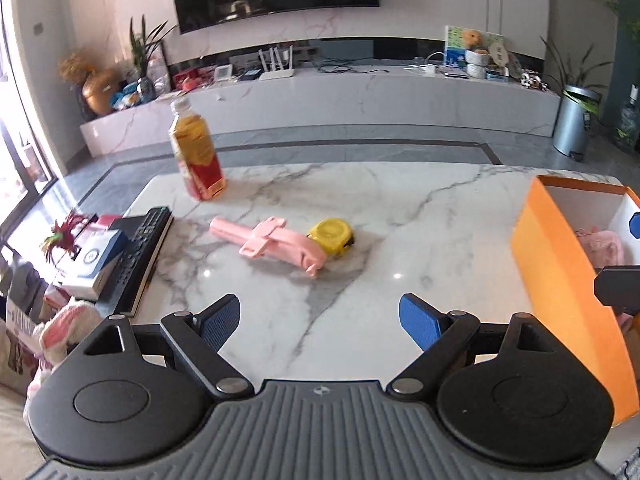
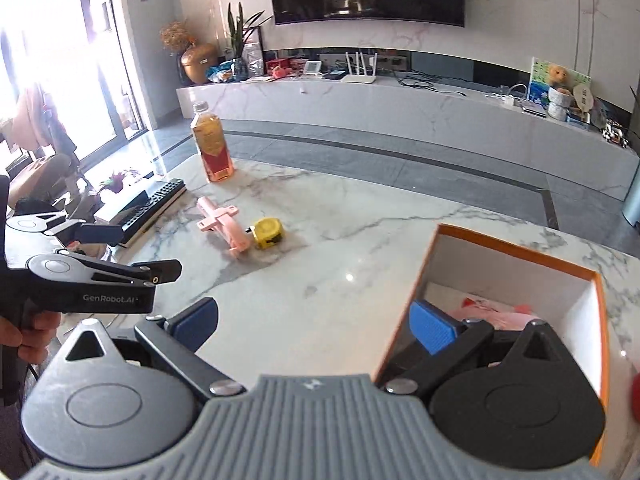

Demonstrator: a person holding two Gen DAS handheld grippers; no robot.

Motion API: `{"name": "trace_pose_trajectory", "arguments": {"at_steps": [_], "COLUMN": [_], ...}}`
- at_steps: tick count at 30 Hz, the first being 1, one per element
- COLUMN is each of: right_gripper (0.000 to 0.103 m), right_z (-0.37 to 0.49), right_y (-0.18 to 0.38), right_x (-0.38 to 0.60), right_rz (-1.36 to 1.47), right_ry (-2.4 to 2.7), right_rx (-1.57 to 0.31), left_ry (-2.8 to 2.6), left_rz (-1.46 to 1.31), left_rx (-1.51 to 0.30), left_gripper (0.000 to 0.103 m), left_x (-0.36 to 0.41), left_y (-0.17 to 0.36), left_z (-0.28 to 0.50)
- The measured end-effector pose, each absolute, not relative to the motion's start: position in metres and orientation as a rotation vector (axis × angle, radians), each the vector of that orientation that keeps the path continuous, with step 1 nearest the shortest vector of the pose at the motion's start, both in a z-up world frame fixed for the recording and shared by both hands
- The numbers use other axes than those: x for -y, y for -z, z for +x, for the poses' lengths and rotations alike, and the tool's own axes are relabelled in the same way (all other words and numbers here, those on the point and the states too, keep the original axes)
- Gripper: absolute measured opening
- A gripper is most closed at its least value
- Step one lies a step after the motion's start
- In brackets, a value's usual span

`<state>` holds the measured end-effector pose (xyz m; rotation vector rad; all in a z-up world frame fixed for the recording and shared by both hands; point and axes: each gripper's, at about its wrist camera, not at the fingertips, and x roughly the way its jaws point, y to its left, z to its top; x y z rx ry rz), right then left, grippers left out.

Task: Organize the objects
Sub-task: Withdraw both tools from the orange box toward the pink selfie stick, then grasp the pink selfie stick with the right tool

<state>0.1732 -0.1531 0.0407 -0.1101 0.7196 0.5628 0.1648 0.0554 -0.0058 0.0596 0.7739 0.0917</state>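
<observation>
Left wrist view. My left gripper (image 1: pixel 320 320) hovers over the near edge of the marble table (image 1: pixel 420 216), fingers spread wide, nothing between them. It points level toward the far side. Straight ahead lie the pink holder (image 1: pixel 276 242) and the yellow tape measure (image 1: pixel 331 236), touching each other at the holder's right end. The drink bottle (image 1: pixel 196 156) stands upright at the far left. The orange box (image 1: pixel 560 264) sits at the right edge, with something pink already inside.

Risk, as I judge it: because holder and tape measure touch, closing on one may drag or spin the other. The holder's side tabs could also catch a finger and tip it out of the grasp.

Right wrist view. My right gripper (image 2: pixel 314 326) is likewise spread and empty. Its right finger hangs over the box's near left corner, its left finger over bare marble. A hand (image 2: pixel 24 332) grips the left tool's handle at the left edge.

Risk: lowering from this pose, the right finger could strike the box wall and shove the box. The black remote (image 2: pixel 154 204) lies near the table's left edge and could be knocked off.
</observation>
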Motion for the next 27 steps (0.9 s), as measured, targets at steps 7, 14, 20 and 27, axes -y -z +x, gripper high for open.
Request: {"name": "trace_pose_trajectory", "arguments": {"at_steps": [7,14,20,27], "right_gripper": [0.102,0.102,0.102,0.102], "right_z": [0.206,0.256,0.305,0.351], "right_y": [-0.013,0.026,0.061,0.090], "right_x": [0.076,-0.018,-0.077,-0.120], "right_rz": [-0.165,-0.269,-0.356,-0.358], "right_ry": [-0.618,-0.702,-0.789,-0.809], "right_rx": [-0.712,-0.730,-0.771,-0.832], "left_ry": [-0.191,-0.183,-0.229,-0.241], "left_rz": [-0.038,-0.177,-0.176,-0.192], "left_rx": [-0.830,-0.969,-0.957,-0.976], "left_gripper": [0.102,0.093,0.092,0.092], "left_x": [-0.120,-0.157,-0.172,-0.187], "left_y": [0.035,0.068,0.070,0.078], "left_z": [0.175,0.188,0.187,0.193]}}
